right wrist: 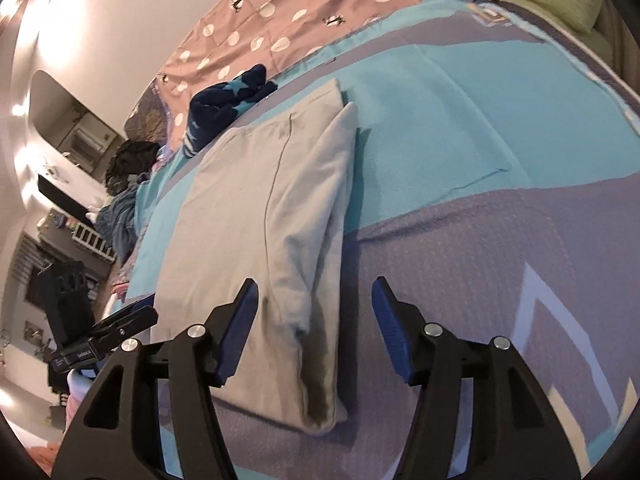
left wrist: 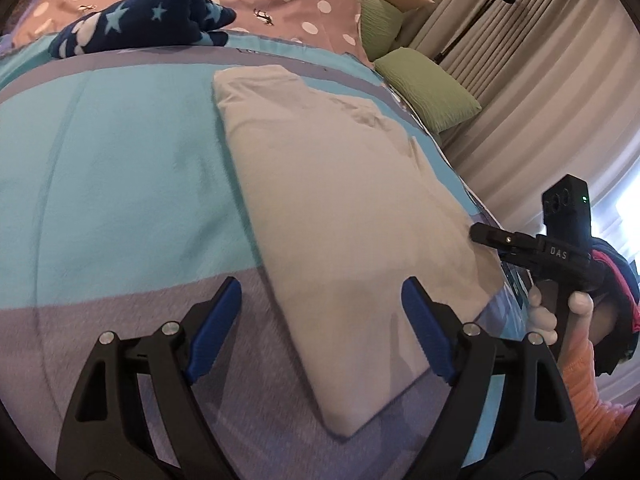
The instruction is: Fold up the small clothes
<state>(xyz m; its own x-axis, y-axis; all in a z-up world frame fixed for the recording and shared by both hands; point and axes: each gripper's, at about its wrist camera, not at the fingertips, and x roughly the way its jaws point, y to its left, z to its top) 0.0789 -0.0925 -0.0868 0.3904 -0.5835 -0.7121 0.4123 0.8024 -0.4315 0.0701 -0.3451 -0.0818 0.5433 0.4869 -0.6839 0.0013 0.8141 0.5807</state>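
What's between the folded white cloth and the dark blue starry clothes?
Only bare turquoise-and-lilac bedspread separates the folded white cloth from the dark blue starry clothes, seen in the left wrist view.

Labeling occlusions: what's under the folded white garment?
The folded white garment lies flat on the bedspread, across its turquoise and lilac bands. Anything between garment and spread is covered, so cannot tell. Both tongs, left and right, are open, touching nothing.
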